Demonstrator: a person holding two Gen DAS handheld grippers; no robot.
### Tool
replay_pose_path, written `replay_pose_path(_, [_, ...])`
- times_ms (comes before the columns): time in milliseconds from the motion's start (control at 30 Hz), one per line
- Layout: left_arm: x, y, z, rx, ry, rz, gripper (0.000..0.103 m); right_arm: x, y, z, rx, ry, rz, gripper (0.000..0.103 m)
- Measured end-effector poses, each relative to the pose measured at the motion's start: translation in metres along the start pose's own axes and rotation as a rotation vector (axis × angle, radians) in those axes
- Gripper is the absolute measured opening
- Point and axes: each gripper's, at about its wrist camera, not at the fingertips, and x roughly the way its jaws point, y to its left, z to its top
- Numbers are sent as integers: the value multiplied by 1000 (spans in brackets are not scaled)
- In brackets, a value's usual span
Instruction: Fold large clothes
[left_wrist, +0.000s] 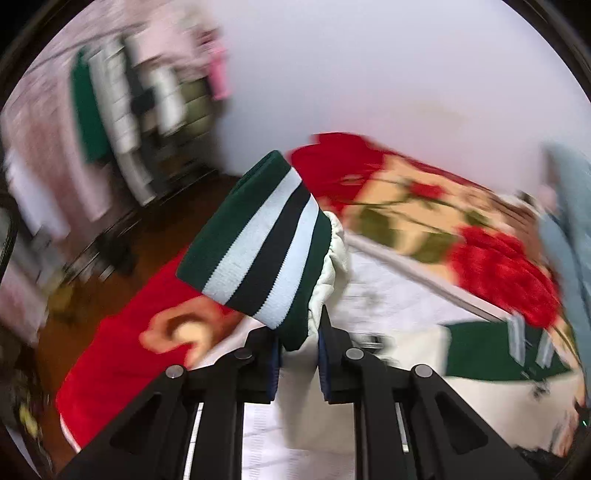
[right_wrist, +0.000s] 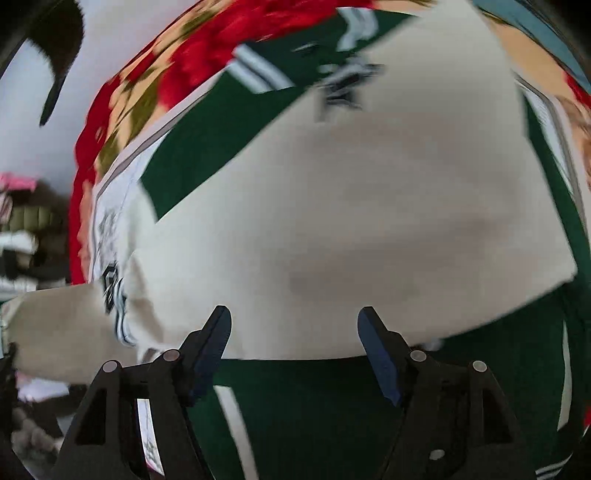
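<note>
Left tongs (left_wrist: 297, 354) pinch a cream sleeve (left_wrist: 330, 269) just below its striped cuff (left_wrist: 258, 240), green, white and dark, which stands up past the fingertips. Beyond lies a red floral blanket (left_wrist: 480, 254), with more of the cream and green jacket (left_wrist: 491, 354) spread to the right.

Right tongs (right_wrist: 294, 332) stand wide with nothing gripped, poised over the jacket's cream panel (right_wrist: 369, 203); green fabric lies beneath them.
</note>
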Motion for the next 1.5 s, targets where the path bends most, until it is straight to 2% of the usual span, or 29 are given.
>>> replay_pose_path(167, [-28,-143,-18,210,51,-212,13,-18,-46,2,106,-54,43,73])
replay_pose_path(333, [-40,-302,-78,407,153,-407,13,-50,-109,5,193,-104,46,73])
replay_pose_path(467, [-31,-401,-130,530,249,-471,14,-68,-167,1,256,-122,6,73])
replay_pose_path(533, [-24,-427,-149,563,289,-476,14,-73,-194,-2,282,-119,-16,73])
replay_pose_path(633, [-14,-452,-177,610,371,-509,23,-79,-234,-13,312,-101,-39,73])
replay_pose_path(667, [-14,-456,-183,611,385,-522,30,-81,-243,-16,317,-96,-42,73])
replay_pose_path(700, [-15,-457,-186,612,403,-545,50,-82,-252,-19,321,-89,-46,73])
replay_pose_path(733, [-16,-457,-189,612,423,-570,64,-83,-256,-20,323,-84,-46,73])
replay_pose_path(767, [-17,-455,-189,611,432,-587,87,-85,-263,-23,328,-78,-40,73])
replay_pose_path(833, [-23,-446,-188,606,425,-588,88,-90,-269,-26,329,-70,-30,73])
replay_pose_path(967, [-28,-400,-175,525,439,-524,88,-100,-270,-24,329,-55,-8,73])
replay_pose_path(1033, [-29,-359,-165,457,422,-440,88,-102,-257,-19,321,-53,21,73])
replay_pose_path(1133, [-20,-292,-161,397,365,-214,88,-104,-238,-10,283,-55,53,73])
replay_pose_path(1200, [1,-261,-165,403,358,-36,89,-101,-216,5,231,-59,63,73])
replay_pose_path(1267, [29,-232,-174,388,370,107,89,-95,-191,21,171,-57,47,73])
replay_pose_path(1367, [80,-199,-195,374,472,232,89,-83,-162,38,113,-45,27,73])
replay_pose_path(1433, [103,-182,-201,361,492,303,89,-76,-146,46,78,-43,10,73])
replay_pose_path(1467, [115,-171,-201,339,504,338,90,-73,-140,48,57,-44,-7,73])
replay_pose_path(1500, [121,-162,-200,311,508,342,98,-70,-135,49,36,-47,-27,73])
